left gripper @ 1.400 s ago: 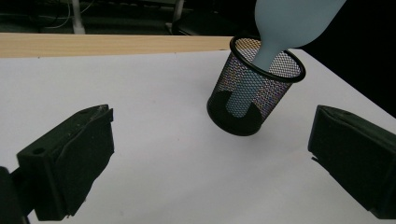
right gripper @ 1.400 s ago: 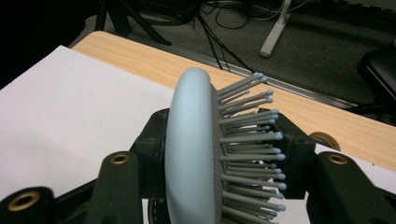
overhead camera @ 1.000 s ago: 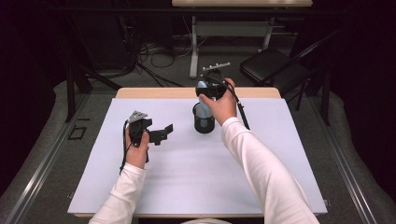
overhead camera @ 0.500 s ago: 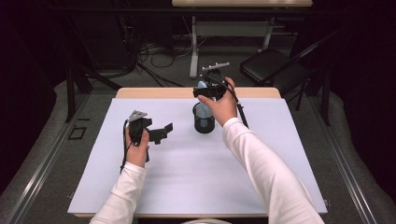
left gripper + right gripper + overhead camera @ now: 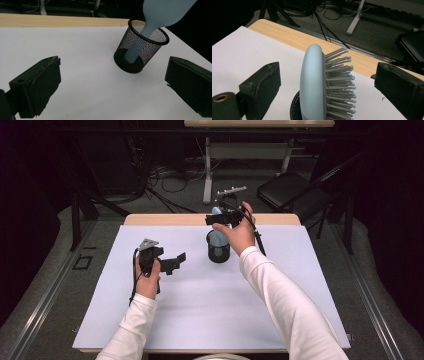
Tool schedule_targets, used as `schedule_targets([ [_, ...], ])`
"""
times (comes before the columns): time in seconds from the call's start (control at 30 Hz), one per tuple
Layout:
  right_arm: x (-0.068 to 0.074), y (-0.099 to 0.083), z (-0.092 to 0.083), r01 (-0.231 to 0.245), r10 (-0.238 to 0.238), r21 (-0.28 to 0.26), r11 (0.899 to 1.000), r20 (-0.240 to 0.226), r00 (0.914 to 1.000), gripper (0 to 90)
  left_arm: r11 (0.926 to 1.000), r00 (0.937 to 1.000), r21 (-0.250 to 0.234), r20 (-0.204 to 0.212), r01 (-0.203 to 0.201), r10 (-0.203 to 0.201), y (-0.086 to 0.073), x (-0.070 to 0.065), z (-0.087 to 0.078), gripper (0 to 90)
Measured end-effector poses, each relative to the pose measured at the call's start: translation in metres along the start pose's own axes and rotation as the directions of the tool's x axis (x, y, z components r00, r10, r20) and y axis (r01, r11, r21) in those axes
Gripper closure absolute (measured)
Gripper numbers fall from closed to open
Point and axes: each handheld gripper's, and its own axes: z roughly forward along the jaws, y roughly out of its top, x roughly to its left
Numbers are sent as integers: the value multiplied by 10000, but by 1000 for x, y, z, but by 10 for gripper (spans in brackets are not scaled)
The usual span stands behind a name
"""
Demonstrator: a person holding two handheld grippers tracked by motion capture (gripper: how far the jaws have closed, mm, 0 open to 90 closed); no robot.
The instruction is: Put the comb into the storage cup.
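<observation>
Right gripper (image 5: 220,216) hangs over the mesh cup (image 5: 218,247) at the far-centre of the table (image 5: 300,285); its jaws have just been opening and now stand apart on both sides of the brush (image 5: 317,85) w/o touching it. Brush stands handle-down in the cup, head up, long axis near vertical, leaning a bit to the cup's right rim, bristles facing the right jaw. So the brush sits directly below and between the jaws: the way clear is prob. straight up. Left gripper (image 5: 167,262) rests apart too, empty, on the left, well apart from the cup (image 5: 140,53), pointing toward it.
</observation>
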Motion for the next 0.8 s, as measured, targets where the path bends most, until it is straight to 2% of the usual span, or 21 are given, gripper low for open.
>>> schedule_targets([
  [0.13, 0, 0, -1, 28, -27, 96, 10000, -104, 9999, 2, 10000, 10000, 10, -19, 3, -3, 0, 0, 0, 6],
  [0.27, -1, -1, -2, 3, -1, 121, 9999, -166, 9999, 0, 10000, 10000, 1, -22, -1, 1, 0, 0, 0, 6],
  [0.47, -3, 1, -7, -66, 64, -154, 9999, -161, 9999, 0, 10000, 10000, -5, -23, -32, 32, 0, 0, 0, 6],
  [0.8, -4, 1, -12, 217, -222, -250, 9995, -207, 9995, 0, 10000, 10000, 18, -16, -88, 88, 0, -1, 0, 6],
])
